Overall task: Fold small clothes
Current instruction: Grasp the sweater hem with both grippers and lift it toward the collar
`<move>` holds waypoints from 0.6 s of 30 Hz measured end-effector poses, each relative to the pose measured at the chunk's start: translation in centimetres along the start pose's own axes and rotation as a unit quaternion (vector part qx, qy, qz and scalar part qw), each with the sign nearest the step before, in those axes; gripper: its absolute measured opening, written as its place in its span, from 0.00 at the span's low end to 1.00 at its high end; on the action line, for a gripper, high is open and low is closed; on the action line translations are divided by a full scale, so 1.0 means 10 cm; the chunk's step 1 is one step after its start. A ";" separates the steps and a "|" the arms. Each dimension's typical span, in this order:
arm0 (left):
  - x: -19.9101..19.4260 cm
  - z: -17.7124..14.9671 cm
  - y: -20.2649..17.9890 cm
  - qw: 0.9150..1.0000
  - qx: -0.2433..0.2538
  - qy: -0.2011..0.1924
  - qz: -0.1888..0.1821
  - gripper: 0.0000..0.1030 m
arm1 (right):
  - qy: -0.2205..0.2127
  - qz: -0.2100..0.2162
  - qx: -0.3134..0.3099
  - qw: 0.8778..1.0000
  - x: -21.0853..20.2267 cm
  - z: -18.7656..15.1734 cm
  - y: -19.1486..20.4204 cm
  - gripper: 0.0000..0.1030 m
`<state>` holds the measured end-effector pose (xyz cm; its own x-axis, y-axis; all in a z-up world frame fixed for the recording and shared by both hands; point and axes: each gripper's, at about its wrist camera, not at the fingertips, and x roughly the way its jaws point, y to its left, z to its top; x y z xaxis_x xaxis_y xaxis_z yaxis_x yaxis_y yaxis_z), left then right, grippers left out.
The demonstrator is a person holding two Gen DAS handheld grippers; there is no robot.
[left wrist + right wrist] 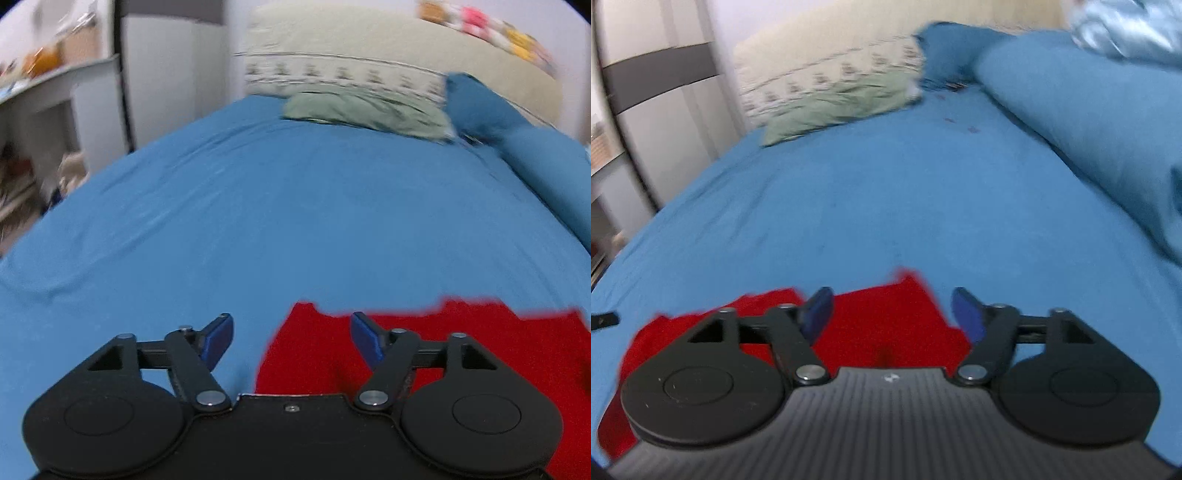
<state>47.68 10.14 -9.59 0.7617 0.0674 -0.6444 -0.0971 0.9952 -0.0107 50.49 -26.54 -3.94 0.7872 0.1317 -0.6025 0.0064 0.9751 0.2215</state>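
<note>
A red garment (pixel 461 343) lies flat on the blue bed sheet (pixel 258 221), near the front. In the left wrist view my left gripper (pixel 291 339) is open and empty, over the garment's left edge. In the right wrist view the same red garment (pixel 886 314) lies under my right gripper (pixel 892 314), which is open and empty, over the garment's right edge. Both views are blurred. The near part of the garment is hidden by the gripper bodies.
A folded green cloth (pixel 369 110) lies at the head of the bed against a cream patterned pillow (pixel 351 70). A blue bolster (pixel 1089 110) runs along the right side. A wardrobe (pixel 166 74) and shelves (pixel 33 122) stand left of the bed.
</note>
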 end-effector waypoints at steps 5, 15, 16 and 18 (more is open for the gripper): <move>-0.23 -0.48 -0.23 0.996 0.061 0.048 -0.053 0.95 | 0.067 0.036 -0.057 0.996 -0.11 -0.39 0.38 0.97; 0.08 -1.02 -0.22 0.990 0.077 0.095 -0.065 0.97 | 0.089 -0.031 -0.025 0.995 0.17 -0.85 0.14 0.91; 0.12 -1.00 -0.24 0.990 0.080 0.096 -0.063 0.97 | 0.088 -0.034 -0.028 0.995 0.17 -0.85 0.15 0.91; 0.10 -1.00 -0.28 0.990 0.080 0.100 -0.060 0.98 | 0.093 -0.032 -0.016 0.995 0.20 -0.83 0.10 0.91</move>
<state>42.36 6.71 -17.85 0.6187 -0.0506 -0.7840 0.1006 0.9948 0.0152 46.99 -23.80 -11.27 0.6578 0.0968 -0.7470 0.0315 0.9873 0.1557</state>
